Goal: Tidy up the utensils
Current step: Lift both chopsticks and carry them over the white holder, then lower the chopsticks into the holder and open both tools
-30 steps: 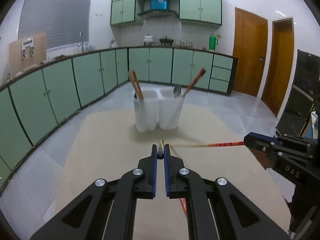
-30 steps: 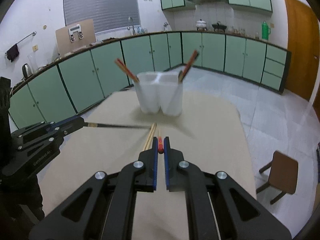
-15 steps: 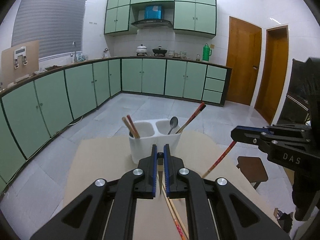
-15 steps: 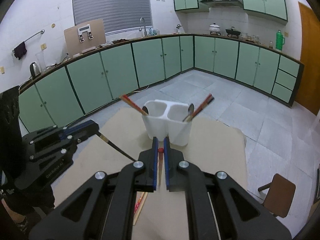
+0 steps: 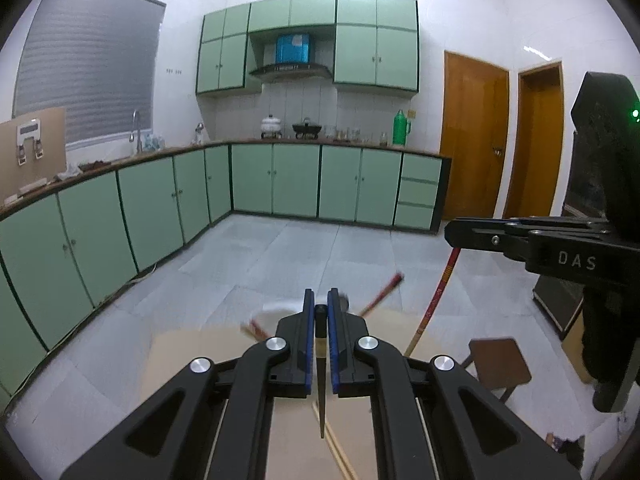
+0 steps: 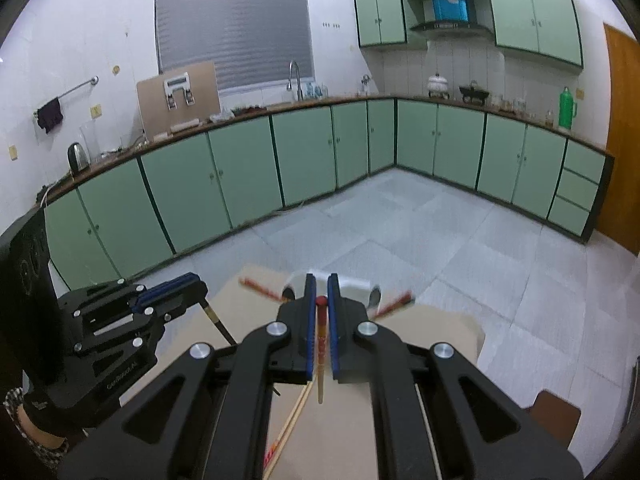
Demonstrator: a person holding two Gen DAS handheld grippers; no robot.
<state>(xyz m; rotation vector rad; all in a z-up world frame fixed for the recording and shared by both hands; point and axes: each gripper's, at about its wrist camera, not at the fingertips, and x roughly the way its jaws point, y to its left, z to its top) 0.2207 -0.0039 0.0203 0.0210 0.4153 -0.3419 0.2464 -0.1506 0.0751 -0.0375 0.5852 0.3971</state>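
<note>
Two handheld grippers hang over a tan table in a kitchen w/ green cabinets. Left gripper is clamped on the top end of a dark chopstick, which hangs point-down between the jaws. Right gripper is clamped on the red-tipped end of a red chopstick, also hanging down.

Risks, as a judgement: each stick is pinched only at its very end, so it could swing or pivot in the jaws and miss the holder's opening. The white holder is mostly hidden behind the jaws in both views (blurred too), so aiming the tips is hard. It already holds slanted chopsticks and a spoon; a descending tip could knock them or tip the holder. The two grippers are near each other, so they or their sticks could collide.

The holder sits ahead of and below both grippers, at the table's far end. More loose chopsticks lie on the table under the left gripper.
</note>
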